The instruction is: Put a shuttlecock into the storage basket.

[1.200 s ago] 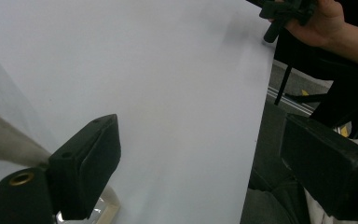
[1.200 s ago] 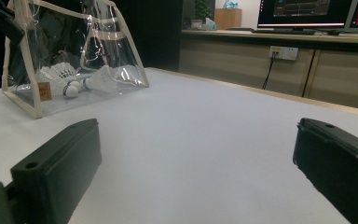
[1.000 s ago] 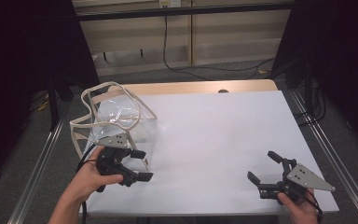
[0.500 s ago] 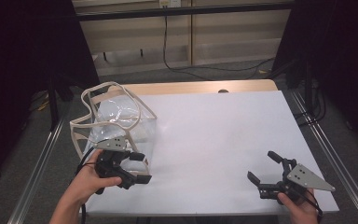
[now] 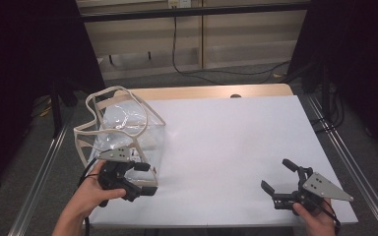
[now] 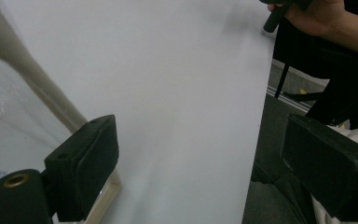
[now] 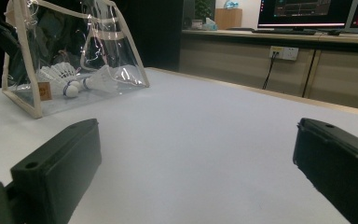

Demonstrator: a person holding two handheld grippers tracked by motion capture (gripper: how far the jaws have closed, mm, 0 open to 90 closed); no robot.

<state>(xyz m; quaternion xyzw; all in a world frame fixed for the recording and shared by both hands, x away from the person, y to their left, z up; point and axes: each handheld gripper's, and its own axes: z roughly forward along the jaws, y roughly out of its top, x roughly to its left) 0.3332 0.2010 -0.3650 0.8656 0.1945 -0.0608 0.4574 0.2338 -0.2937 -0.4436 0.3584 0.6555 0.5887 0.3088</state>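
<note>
1. Clear bag (image 5: 120, 132): standing at the counter (image 5: 236, 142) left edge, shuttlecocks (image 7: 81, 77) lying inside.
2. Left tool (image 5: 145, 179): I am holding it wide open and empty, just beside the bag's near corner; nearer hand.
3. Right tool (image 5: 279, 176): gaping, empty, well apart at the near right corner.

Clear beige-trimmed bag (image 5: 123, 135) stands upright at the table's left, holding shuttlecocks (image 7: 63, 77).

We see a table (image 5: 226, 142) with a white top and a strip of bare wood along its far edge. At its left side stands a clear bag (image 5: 123, 130) with beige trim, two shuttlecocks (image 7: 81, 77) lying inside it
</note>
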